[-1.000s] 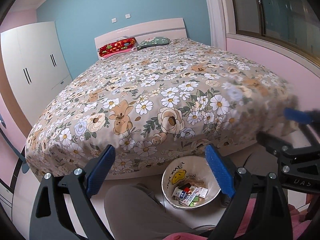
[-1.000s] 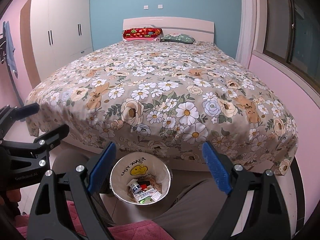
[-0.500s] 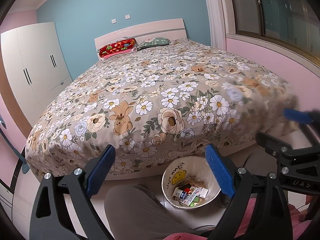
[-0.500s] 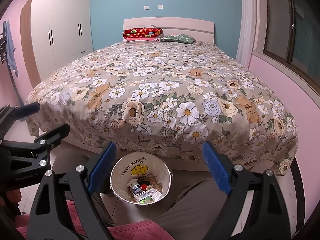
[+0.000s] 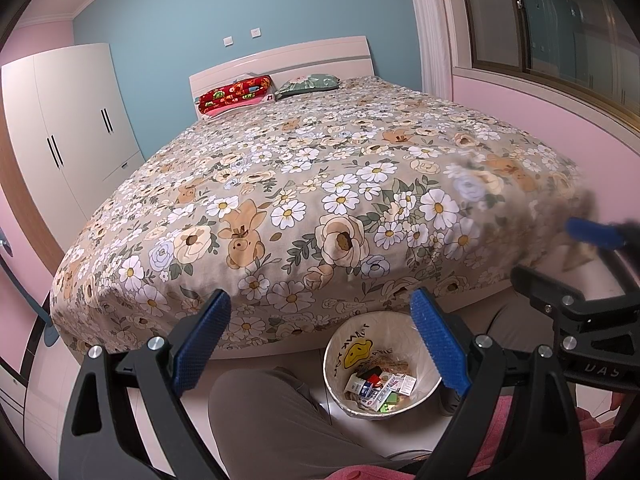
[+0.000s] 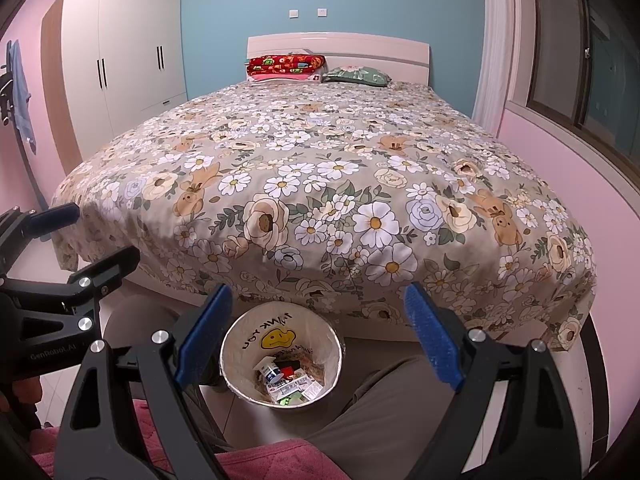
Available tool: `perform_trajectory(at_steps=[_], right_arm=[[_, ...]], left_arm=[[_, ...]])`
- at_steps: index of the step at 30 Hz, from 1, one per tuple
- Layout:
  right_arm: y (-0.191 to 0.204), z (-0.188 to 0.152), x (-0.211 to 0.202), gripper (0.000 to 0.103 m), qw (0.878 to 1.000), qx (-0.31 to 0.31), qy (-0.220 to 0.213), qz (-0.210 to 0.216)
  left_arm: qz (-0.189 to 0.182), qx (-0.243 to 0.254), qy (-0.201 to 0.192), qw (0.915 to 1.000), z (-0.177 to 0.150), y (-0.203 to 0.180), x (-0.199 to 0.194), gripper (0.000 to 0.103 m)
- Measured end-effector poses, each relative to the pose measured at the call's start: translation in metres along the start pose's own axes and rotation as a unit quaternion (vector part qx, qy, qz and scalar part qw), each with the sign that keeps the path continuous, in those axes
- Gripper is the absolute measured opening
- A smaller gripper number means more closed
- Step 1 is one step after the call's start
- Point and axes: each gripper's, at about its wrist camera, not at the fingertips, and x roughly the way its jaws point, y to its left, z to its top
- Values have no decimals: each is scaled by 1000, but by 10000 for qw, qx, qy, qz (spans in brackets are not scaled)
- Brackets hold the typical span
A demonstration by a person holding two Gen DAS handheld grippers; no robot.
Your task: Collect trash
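Note:
A white waste bin [image 5: 340,348] [image 6: 236,336] with a yellow smiley bag stands on the floor at the foot of the bed. Inside lie several bits of trash [image 5: 378,390] [image 6: 286,380]: small cartons and wrappers. My left gripper [image 5: 320,340] hovers open above it, nothing between its blue pads. My right gripper [image 6: 320,336] is open too, held over the bin with empty jaws. Each gripper shows at the edge of the other's view: the right gripper [image 5: 584,268] on the right, the left gripper [image 6: 60,248] on the left.
A bed with a floral cover [image 5: 320,184] [image 6: 320,168] fills the middle. A red cushion [image 6: 286,65] and a green pillow [image 6: 356,76] lie by the headboard. A white wardrobe [image 6: 120,52] stands left. A person's knees in grey trousers [image 5: 264,416] [image 6: 392,408] flank the bin.

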Motion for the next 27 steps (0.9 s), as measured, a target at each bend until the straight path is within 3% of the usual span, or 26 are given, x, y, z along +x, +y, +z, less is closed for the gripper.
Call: perform_trajectory(at_steps=[27], right_arm=[[-3, -5, 5, 86, 10000, -1, 83, 39]], left_arm=[[-244, -43, 100, 9996, -3, 4, 5, 93]])
